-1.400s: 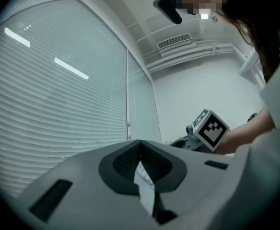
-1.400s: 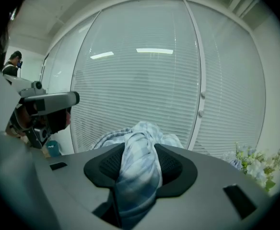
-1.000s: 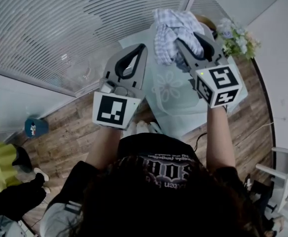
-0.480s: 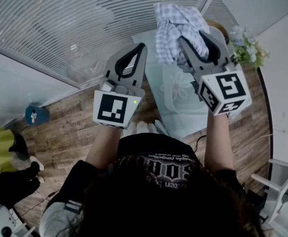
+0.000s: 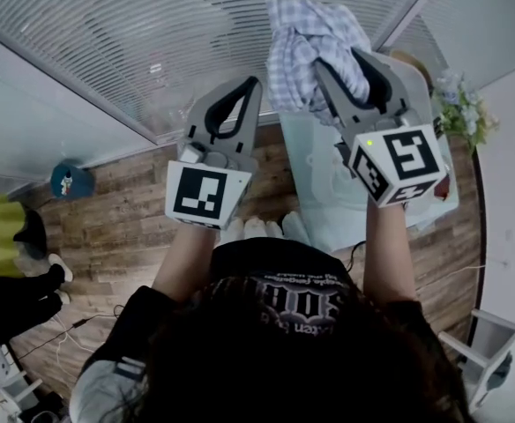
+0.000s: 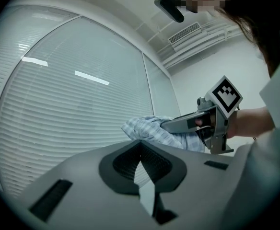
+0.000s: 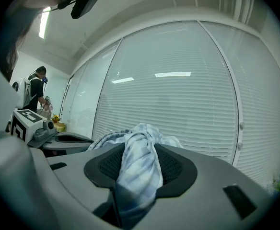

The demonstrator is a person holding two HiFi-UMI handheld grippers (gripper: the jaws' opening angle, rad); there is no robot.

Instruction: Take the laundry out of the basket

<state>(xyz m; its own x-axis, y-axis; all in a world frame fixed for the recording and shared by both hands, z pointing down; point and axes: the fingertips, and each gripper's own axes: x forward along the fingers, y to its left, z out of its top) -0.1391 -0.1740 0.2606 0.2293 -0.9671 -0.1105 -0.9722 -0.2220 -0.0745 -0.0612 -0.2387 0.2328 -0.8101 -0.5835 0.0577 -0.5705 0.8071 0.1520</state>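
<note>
— Nearest in the head view?
— Left gripper (image 5: 256,85), tips together, nothing between. Right gripper (image 5: 335,60) just beside it, clamped on a checked cloth (image 5: 306,33).
— Same from the grippers' own views?
— Yes. In the right gripper view, cloth bunched between the pads and spilling over the front. In the left gripper view, tips meeting and bare, with the cloth seen side-on, hanging off the other tool.
— Beyond that?
— Cloth up in the air in front of the window blinds (image 5: 152,42). Lower down, only in the head view: pale table (image 5: 319,192), flowers (image 5: 460,104), wood floor (image 5: 125,227).
— Anything only in the right gripper view?
— Far off at the left, a person (image 7: 34,87) standing.
</note>
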